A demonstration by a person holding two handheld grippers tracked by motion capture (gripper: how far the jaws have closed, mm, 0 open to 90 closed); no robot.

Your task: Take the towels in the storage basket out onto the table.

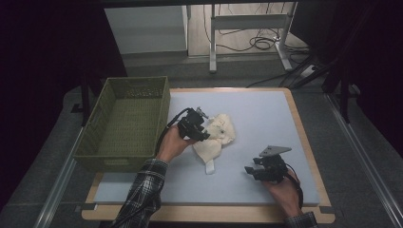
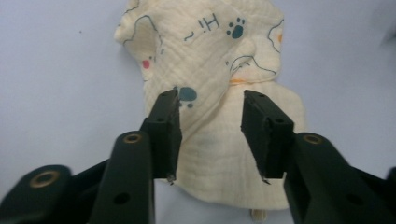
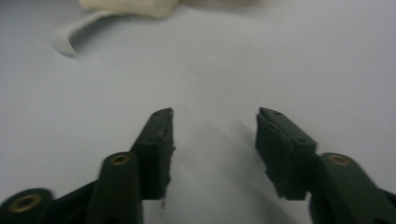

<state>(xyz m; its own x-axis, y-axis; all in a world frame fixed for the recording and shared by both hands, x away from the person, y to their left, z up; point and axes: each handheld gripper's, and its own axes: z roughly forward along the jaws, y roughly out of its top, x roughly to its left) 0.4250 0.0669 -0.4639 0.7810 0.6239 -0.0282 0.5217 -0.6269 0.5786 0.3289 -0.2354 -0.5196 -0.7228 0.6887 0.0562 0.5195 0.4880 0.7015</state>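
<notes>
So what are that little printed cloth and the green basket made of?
The cloth looks like soft cotton muslin: cream, matt, with a fine crinkled weave and printed paw marks. The basket seems moulded plastic: olive green, stiff, with even lattice walls.

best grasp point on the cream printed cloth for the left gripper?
Probably the raised fold ridge down the middle of the cloth, taken from above. The left gripper already straddles it with jaws open; the rest lies flat on the mat, offering little to pinch.
</notes>
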